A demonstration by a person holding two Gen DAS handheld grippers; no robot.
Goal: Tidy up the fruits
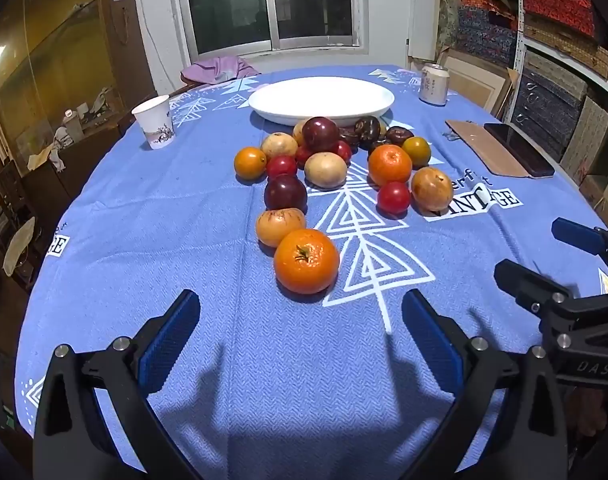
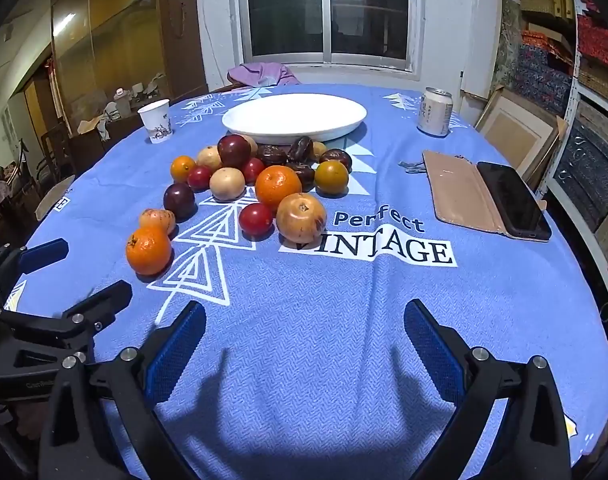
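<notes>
Several fruits lie in a loose pile on the blue tablecloth (image 1: 184, 240) in front of an empty white plate (image 1: 321, 98), which also shows in the right wrist view (image 2: 294, 117). The nearest orange (image 1: 306, 261) sits just ahead of my left gripper (image 1: 304, 312), which is open and empty. In the right wrist view the same orange (image 2: 148, 249) lies to the left. My right gripper (image 2: 304, 316) is open and empty, short of a yellow-red apple (image 2: 301, 217). Each gripper shows at the edge of the other's view: the right one (image 1: 544, 258), the left one (image 2: 92, 272).
A paper cup (image 1: 155, 121) stands at the back left. A drink can (image 1: 435, 83) stands at the back right. A phone in a tan folio case (image 2: 489, 199) lies on the right. Shelves with boxes (image 1: 564, 60) line the right wall.
</notes>
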